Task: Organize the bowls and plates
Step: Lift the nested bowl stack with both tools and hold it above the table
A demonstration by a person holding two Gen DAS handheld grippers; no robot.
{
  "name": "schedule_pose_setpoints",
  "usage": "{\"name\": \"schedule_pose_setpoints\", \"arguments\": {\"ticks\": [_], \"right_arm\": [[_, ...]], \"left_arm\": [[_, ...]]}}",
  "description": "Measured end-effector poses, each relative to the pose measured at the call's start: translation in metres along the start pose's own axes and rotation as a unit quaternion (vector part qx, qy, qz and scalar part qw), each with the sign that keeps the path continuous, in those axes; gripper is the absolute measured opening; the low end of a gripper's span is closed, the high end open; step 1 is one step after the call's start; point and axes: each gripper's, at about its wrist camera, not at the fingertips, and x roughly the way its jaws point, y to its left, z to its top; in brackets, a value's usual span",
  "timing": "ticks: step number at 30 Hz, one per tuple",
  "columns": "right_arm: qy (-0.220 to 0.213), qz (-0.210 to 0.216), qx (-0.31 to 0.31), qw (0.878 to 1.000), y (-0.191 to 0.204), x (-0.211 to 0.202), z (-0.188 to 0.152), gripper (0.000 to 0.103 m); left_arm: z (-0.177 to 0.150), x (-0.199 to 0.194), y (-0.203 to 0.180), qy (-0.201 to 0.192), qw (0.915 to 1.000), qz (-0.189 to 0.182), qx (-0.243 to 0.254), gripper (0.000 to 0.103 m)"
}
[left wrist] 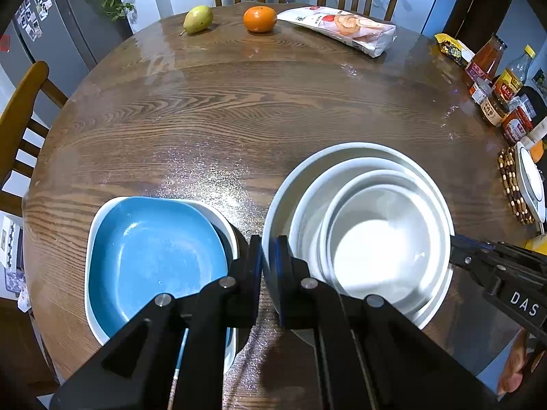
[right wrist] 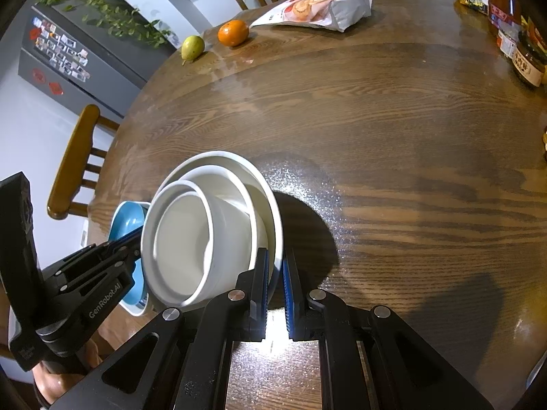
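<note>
Several white bowls sit nested inside a large white bowl (left wrist: pixel 283 188) (right wrist: pixel 265 188) at the table's near edge. My left gripper (left wrist: pixel 268 244) (right wrist: pixel 136 239) is shut on its left rim, the rim pinched between the blue pads. My right gripper (right wrist: pixel 277 259) (left wrist: pixel 453 242) is shut on the opposite rim. I cannot tell whether the stack rests on the table. To the left, a blue plate (left wrist: pixel 154 249) (right wrist: pixel 128 218) lies on a white square plate (left wrist: pixel 218 212), partly hidden by my left gripper.
The round wooden table (left wrist: pixel 239 109) carries a pear (left wrist: pixel 197 18), an orange (left wrist: pixel 259 18) and a snack bag (left wrist: pixel 342 29) at the far edge. Sauce bottles and jars (left wrist: pixel 502 92) and a plate on a beaded trivet (left wrist: pixel 512 184) stand at the right. Chairs ring the table.
</note>
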Motion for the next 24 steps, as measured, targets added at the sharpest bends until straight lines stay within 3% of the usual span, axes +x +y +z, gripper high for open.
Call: {"name": "schedule_pose_setpoints", "arguments": {"ticks": [24], "right_arm": [[-0.022,0.002,-0.002,1.0,-0.005,-0.022,-0.005,0.011]], "left_arm": [[0.003,-0.015,-0.011,-0.021,0.9998,0.003,0.006,0.003]]}}
